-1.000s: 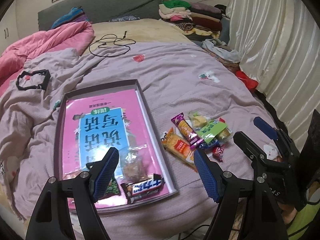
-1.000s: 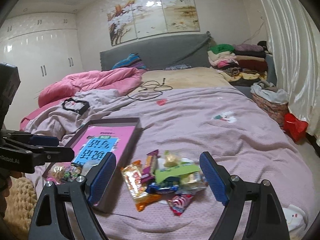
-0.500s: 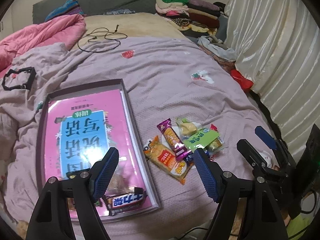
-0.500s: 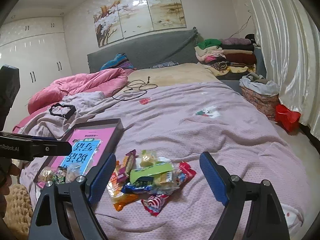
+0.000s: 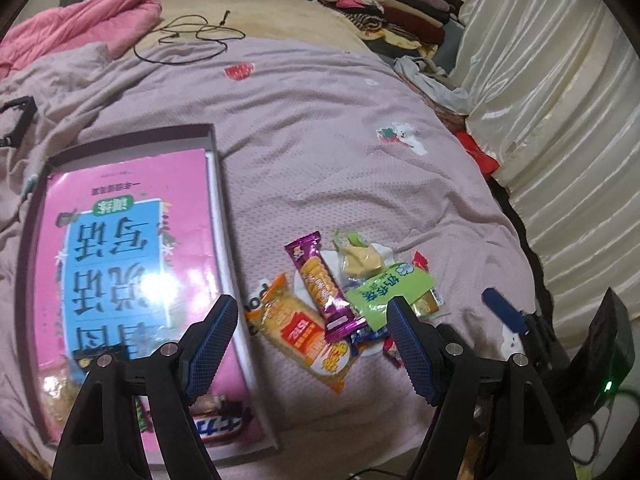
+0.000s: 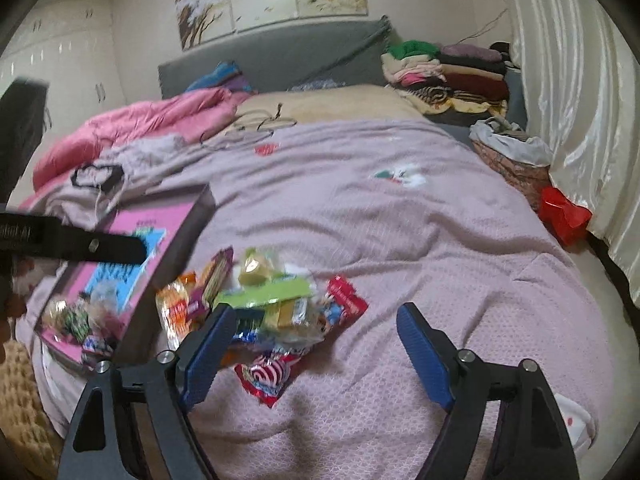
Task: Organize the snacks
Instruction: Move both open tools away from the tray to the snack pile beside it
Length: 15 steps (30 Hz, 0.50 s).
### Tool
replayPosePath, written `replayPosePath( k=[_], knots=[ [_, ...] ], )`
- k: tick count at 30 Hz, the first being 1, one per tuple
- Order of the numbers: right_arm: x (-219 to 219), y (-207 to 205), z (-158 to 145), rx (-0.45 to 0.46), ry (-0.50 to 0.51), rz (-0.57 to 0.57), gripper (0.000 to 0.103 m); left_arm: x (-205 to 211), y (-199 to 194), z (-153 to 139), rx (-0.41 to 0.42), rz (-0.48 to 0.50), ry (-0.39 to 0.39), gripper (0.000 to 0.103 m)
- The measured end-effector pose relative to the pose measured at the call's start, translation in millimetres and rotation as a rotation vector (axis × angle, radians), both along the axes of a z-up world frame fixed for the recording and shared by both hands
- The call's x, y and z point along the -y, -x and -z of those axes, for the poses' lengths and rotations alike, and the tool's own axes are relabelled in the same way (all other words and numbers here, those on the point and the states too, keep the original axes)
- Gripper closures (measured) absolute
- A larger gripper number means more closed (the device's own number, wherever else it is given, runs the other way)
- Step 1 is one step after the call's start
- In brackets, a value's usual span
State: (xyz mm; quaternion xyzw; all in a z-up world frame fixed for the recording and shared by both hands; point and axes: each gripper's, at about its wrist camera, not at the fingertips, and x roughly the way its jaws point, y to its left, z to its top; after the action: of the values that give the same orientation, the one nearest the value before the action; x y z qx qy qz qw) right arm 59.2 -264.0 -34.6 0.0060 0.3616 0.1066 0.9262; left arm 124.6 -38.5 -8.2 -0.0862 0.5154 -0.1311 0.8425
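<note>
Snacks (image 5: 336, 308) lie under both gaping, empty tools; right tool (image 6: 316, 354) narrowing.

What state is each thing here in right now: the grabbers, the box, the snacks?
left gripper: open, empty
right gripper: open, jaws just narrowed, nothing gripped
box: open, lidless, few snacks inside
snack pile: loose on the blanket, outside the box
chocolate bar: lying in the box

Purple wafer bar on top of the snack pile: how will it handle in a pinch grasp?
The purple bar is long and narrow, so probably fairly stiff and light. Its glossy foil looks slippery; pads may slide along it. It lies tilted across the orange pack and other wrappers, so a push would likely shift its neighbours too.
</note>
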Motion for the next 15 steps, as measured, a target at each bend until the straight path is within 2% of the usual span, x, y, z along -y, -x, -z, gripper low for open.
replayPosePath(
  k=[5, 15],
  knots=[
    [-7.9, -4.5, 8.1, -0.016, 0.033, -0.034, 0.029, 7.7, -12.1, 10.5, -0.033, 0.006, 0.019, 0.027],
    [-16.2, -18.1, 20.4, -0.037, 0.078, -0.056, 0.038, 12.7, -36.4, 31.6, -0.131, -0.002, 0.069, 0.040]
  ],
)
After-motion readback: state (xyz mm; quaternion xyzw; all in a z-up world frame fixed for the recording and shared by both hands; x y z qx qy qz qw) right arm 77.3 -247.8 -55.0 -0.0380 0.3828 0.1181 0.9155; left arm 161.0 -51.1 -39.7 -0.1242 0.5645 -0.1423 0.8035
